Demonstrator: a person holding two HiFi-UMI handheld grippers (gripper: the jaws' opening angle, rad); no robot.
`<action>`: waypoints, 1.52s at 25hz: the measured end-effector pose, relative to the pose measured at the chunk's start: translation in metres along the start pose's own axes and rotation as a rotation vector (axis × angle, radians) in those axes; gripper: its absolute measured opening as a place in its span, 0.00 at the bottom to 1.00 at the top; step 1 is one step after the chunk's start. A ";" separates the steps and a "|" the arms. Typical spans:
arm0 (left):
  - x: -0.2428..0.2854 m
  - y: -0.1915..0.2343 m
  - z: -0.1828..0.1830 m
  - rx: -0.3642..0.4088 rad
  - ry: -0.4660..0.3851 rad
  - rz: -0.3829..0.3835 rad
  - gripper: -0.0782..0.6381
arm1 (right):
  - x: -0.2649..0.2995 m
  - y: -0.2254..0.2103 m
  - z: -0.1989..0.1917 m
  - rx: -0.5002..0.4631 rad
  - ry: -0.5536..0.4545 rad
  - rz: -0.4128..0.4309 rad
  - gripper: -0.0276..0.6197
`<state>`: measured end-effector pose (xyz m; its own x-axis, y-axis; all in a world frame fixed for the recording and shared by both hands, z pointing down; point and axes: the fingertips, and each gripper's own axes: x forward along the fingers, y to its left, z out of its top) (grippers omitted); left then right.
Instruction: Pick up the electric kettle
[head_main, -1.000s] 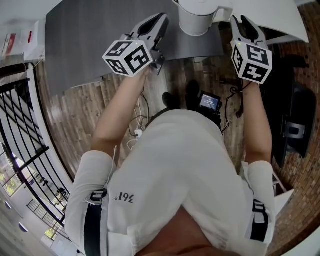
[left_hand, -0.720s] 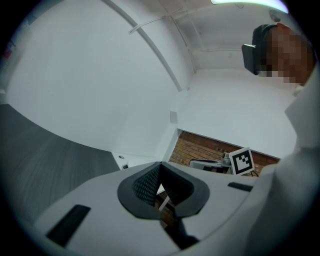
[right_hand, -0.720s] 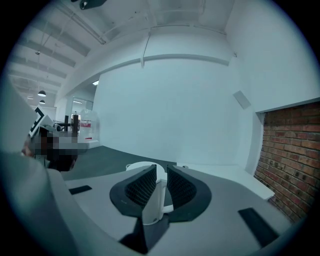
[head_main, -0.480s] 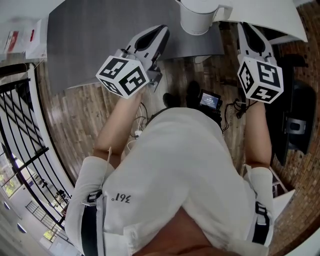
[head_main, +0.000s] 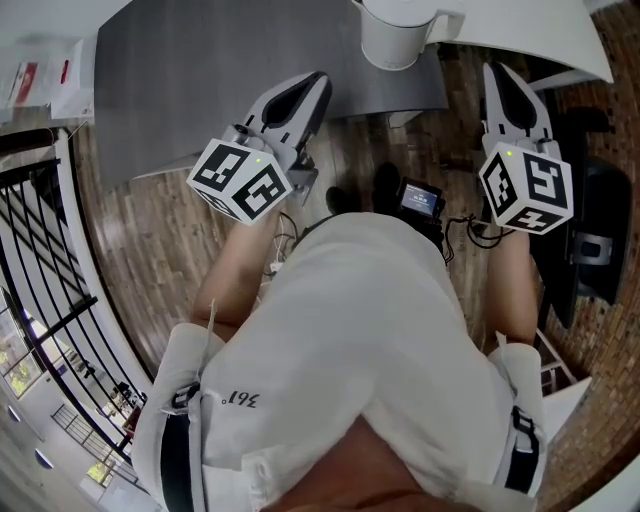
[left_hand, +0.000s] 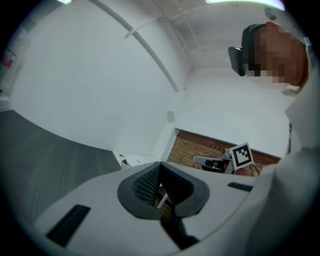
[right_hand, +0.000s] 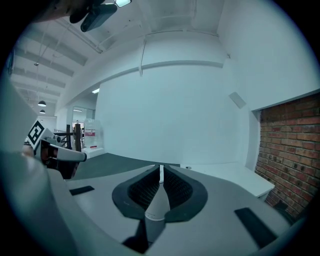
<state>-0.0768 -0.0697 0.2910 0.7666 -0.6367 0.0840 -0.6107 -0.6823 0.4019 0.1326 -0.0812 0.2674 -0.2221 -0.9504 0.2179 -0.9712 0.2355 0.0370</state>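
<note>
The white electric kettle (head_main: 392, 36) stands near the front edge of the grey table (head_main: 200, 70), at the top of the head view. Both grippers hang in front of the table, short of the kettle, and neither touches it. My left gripper (head_main: 318, 80) points at the table edge to the kettle's lower left; its pads meet with nothing between them. My right gripper (head_main: 498, 72) is to the kettle's right, below the white desk (head_main: 545, 40). Its jaws are closing, with a thin slit left and nothing between them. The kettle is not in either gripper view.
A black railing (head_main: 40, 250) runs along the left. On the wooden floor by the person's feet lie a small device with a lit screen (head_main: 418, 203) and cables (head_main: 465, 232). Dark equipment (head_main: 590, 255) and a brick wall (right_hand: 290, 145) stand at the right.
Both grippers have drawn back toward the person, away from the table and kettle. The right gripper has left the kettle's handle side and its jaws have narrowed.
</note>
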 end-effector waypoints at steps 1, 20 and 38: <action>-0.003 0.000 -0.001 -0.002 0.002 0.003 0.11 | -0.002 0.001 0.000 0.003 -0.001 0.000 0.09; -0.042 -0.020 -0.027 -0.058 0.055 -0.010 0.11 | -0.038 0.032 -0.022 0.050 0.047 0.057 0.05; -0.049 -0.028 -0.043 -0.069 0.088 -0.043 0.11 | -0.047 0.042 -0.026 0.017 0.047 0.052 0.05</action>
<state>-0.0889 -0.0044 0.3146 0.8082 -0.5711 0.1435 -0.5638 -0.6802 0.4685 0.1041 -0.0214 0.2842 -0.2682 -0.9262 0.2649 -0.9599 0.2802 0.0076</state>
